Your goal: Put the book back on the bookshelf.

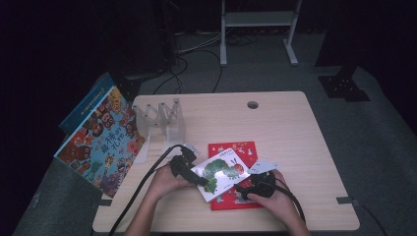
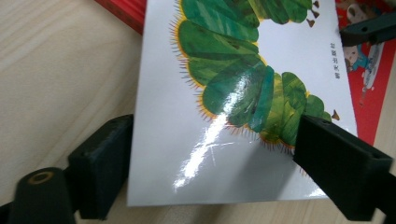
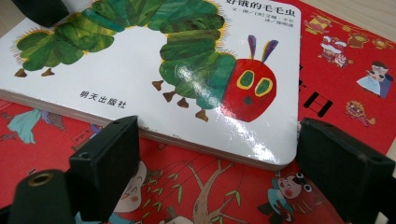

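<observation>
The left gripper [image 1: 199,178] stands with its jaws wide, one on each side of the caterpillar book's [image 1: 220,172] short end; whether the pads press on it cannot be told. The right gripper [image 1: 244,189] is open too — its jaws flank the book's other end without touching it. The white book lies skewed on a red book [image 1: 243,199], which rests flat on the wooden table [image 1: 290,132]. Well to the left, a clear rack [image 1: 162,120] stands near a big picture book [image 1: 101,140] — that one overhangs the table's edge.
</observation>
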{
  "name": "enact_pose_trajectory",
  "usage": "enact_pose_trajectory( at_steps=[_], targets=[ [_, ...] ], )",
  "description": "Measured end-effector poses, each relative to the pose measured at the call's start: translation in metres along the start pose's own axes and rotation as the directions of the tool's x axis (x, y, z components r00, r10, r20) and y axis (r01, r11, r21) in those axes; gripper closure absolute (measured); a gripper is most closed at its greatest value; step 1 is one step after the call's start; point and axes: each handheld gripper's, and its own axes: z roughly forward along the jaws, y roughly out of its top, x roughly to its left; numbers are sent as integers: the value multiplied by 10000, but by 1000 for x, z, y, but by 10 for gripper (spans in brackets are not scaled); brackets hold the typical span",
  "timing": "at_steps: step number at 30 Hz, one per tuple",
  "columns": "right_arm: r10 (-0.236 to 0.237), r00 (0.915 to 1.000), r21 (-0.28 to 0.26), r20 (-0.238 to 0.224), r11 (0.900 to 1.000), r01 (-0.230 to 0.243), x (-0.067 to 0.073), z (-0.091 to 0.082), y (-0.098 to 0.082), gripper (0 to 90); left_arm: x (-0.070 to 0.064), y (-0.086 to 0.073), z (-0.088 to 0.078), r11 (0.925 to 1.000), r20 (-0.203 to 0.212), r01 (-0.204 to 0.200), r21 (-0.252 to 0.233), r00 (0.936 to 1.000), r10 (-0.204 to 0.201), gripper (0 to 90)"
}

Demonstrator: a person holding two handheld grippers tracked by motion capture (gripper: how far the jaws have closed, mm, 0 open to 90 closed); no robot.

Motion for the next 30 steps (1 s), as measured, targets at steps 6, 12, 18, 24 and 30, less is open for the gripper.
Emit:
enact_pose_trajectory(
  at_steps=[6,12,18,24,30],
  targets=[
    [78,9999,27,66,10000,-78,0,1,0,105,-2,1,-3,10000,-75,-21,-13,10000,21,156],
    [148,9997,34,203,9999,-148,-2,0,0,106,-4,2,-17,9942,382,11,-1078,9993,30,221],
    [188,9996,53,231,9998,-189,-2,0,0,106,-15,5,-37,9785,733,-330,-2034,9961,488,278],
    [246,9991,-94,346,9997,-243,-1,2,0,127,-33,10,-42,9646,1490,-1133,-2380,9772,1515,466],
    [258,9991,-65,332,9997,-256,-1,2,1,132,-43,13,-45,9619,781,-1734,-2115,9780,1935,608]
  ],
)
